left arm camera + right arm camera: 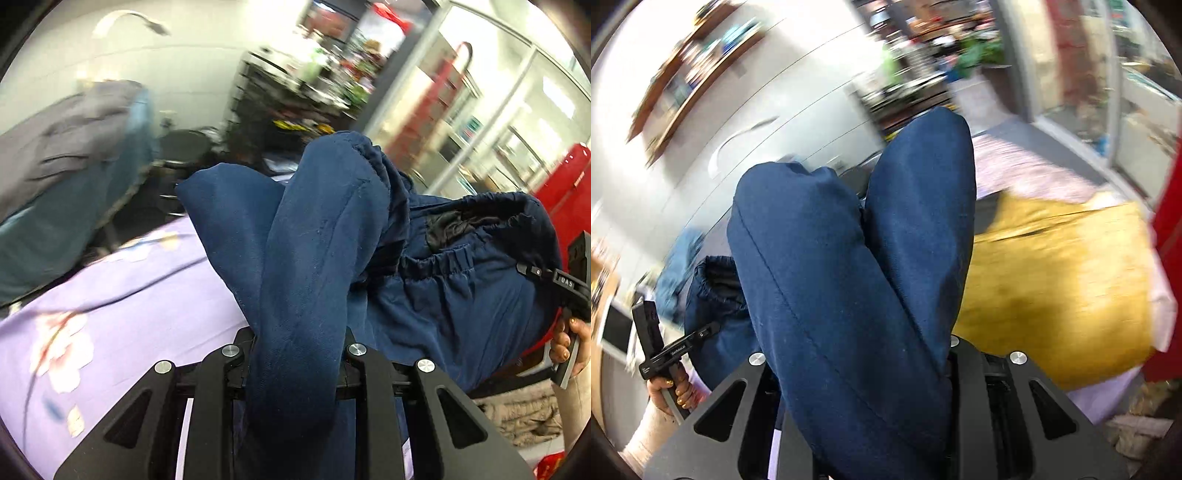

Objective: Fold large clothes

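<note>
While both tools [295, 354] clamp navy trousers [314, 240], cloth hangs above lilac sheet [129, 295]

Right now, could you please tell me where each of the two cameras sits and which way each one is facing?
Left wrist view: sits on the left gripper, looking along its jaws, shut on the navy blue cloth trousers, over a lilac floral bedsheet; the other hand shows at right.
Right wrist view: sits on the right gripper, jaws shut on the same trousers, facing a mustard yellow cloth; the other hand shows at lower left.
Shared: the trousers, the sheet, and each view catches the opposite gripper.
</note>
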The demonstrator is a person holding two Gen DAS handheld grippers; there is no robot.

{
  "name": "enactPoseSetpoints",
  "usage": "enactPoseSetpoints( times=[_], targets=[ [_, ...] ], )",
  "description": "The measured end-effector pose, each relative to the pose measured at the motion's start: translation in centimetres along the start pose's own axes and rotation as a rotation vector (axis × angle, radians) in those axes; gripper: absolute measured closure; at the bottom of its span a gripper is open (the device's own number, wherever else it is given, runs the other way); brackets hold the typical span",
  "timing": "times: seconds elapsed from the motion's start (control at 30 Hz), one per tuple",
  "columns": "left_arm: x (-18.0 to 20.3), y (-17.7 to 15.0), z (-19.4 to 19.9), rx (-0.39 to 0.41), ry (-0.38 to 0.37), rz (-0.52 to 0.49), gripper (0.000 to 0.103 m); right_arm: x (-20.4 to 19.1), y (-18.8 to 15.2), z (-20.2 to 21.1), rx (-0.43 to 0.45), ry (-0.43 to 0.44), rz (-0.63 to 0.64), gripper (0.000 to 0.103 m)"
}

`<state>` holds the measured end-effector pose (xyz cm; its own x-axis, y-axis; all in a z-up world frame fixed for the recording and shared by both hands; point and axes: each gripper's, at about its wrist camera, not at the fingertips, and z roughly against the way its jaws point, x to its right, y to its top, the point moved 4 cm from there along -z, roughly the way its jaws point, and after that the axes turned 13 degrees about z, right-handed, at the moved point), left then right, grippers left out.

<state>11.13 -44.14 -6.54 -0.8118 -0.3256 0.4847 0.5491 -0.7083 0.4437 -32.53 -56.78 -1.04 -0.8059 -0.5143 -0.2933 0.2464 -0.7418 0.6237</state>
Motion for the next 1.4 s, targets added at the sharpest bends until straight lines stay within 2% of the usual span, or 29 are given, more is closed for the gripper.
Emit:
enactPoseSetpoints(
  times=[0.1,0.2,0.27,0.33,0.4,0.47,0.53,0.57,0.6,0.67,0.73,0.8,0.87,1.0,1.17,1.4],
  targets=[
    [3.0,1.6,-6.0,-0.085,-0.006,-0.030,0.081,5.2,-0.2,0.9,0.015,-0.052,-0.096,0.080],
    [4.2,2.9,-10.0,-0.128,0.003,-0.018,0.080,10.0,-0.5,1.1,0.012,-0.075,-0.172,0.080],
    [3.9,3.9,-11.9,-0.134,0.037,0.002,0.077,12.9,-1.2,0.6,0.012,-0.066,-0.244,0.079],
    [2.3,4.2,-13.6,-0.156,0.076,0.033,0.072,16.3,-2.2,-0.3,0.017,-0.062,-0.320,0.077],
    [0.2,4.4,-15.0,-0.198,0.094,0.090,0.066,18.0,-2.5,-1.7,0.022,-0.035,-0.394,0.074],
    [-1.9,4.7,-16.3,-0.232,0.097,0.161,0.055,20.9,-3.6,-3.1,0.023,-0.026,-0.495,0.070],
    [-4.4,5.2,-16.6,-0.211,0.136,0.216,0.048,22.6,-4.4,-4.8,0.013,0.019,-0.587,0.063],
    [-5.6,5.5,-16.8,-0.204,0.140,0.254,0.041,23.4,-4.7,-5.8,0.004,0.036,-0.608,0.061],
    [-6.3,5.5,-16.7,-0.206,0.135,0.282,0.038,24.2,-4.9,-6.7,-0.002,0.053,-0.628,0.057],
    [-6.7,5.6,-16.6,-0.210,0.101,0.308,0.036,25.4,-5.5,-8.0,-0.027,0.075,-0.664,0.050],
    [-5.9,5.5,-16.0,-0.188,0.135,0.241,0.034,26.2,-5.6,-9.0,-0.042,0.084,-0.661,0.043],
    [-4.7,5.4,-15.7,-0.155,0.210,0.143,0.030,26.2,-5.6,-9.4,-0.045,0.102,-0.654,0.041],
    [-4.0,5.1,-15.1,-0.128,0.260,0.092,0.025,26.3,-5.6,-9.5,-0.046,0.118,-0.653,0.039],
    [-3.2,4.9,-13.8,-0.092,0.315,0.063,0.022,26.2,-5.7,-8.6,-0.040,0.140,-0.648,0.038],
    [-1.9,4.2,-11.2,-0.025,0.349,0.036,0.013,24.3,-5.1,-6.1,-0.036,0.103,-0.550,0.036],
    [0.4,2.9,-9.1,0.013,0.397,-0.072,0.007,23.4,-4.9,-4.1,-0.100,0.059,-0.481,0.033]
  ],
)
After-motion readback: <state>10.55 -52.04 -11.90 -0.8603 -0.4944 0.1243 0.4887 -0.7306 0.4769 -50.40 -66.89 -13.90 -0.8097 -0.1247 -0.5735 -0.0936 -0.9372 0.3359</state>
